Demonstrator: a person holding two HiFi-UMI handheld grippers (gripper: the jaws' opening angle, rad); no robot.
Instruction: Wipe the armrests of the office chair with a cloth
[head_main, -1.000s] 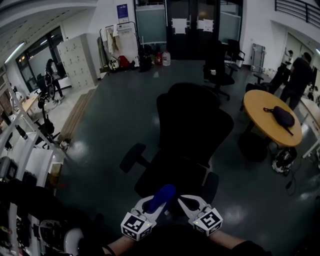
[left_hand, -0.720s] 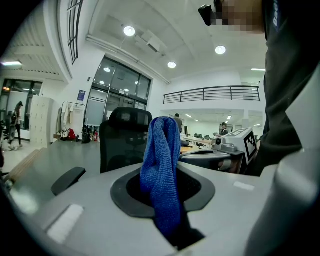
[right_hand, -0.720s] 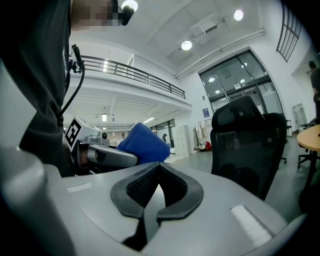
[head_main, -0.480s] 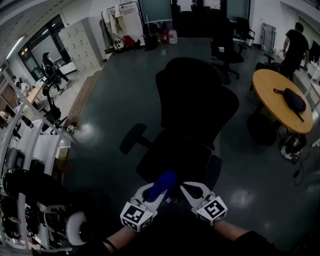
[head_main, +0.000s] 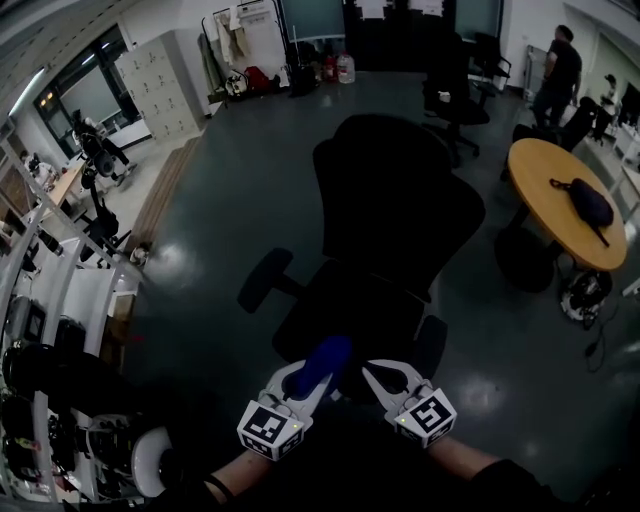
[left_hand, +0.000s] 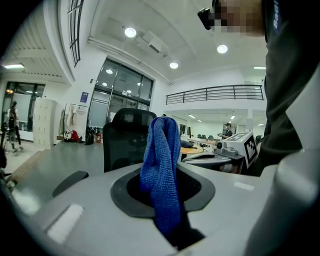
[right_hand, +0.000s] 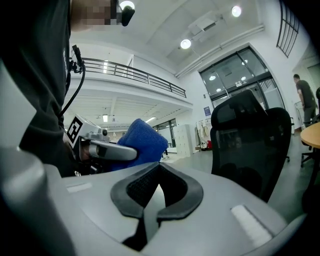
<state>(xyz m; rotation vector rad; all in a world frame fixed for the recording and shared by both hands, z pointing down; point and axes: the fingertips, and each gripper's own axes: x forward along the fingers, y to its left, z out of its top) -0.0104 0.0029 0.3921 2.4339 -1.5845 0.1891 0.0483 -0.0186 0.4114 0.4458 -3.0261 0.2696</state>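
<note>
Left gripper (head_main: 292, 392) fingers clamped on blue cloth (head_main: 322, 362); right gripper (head_main: 388, 388) fingers closed, empty. Office chair (head_main: 395, 210) at 12 o'clock, left armrest (head_main: 265, 282) at 11, right armrest (head_main: 428, 347) at 1, neither touched. Risk: bunched cloth dragged loose by wiping friction.

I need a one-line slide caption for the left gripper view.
Left gripper clamps a blue cloth, facing the black office chair.
</note>
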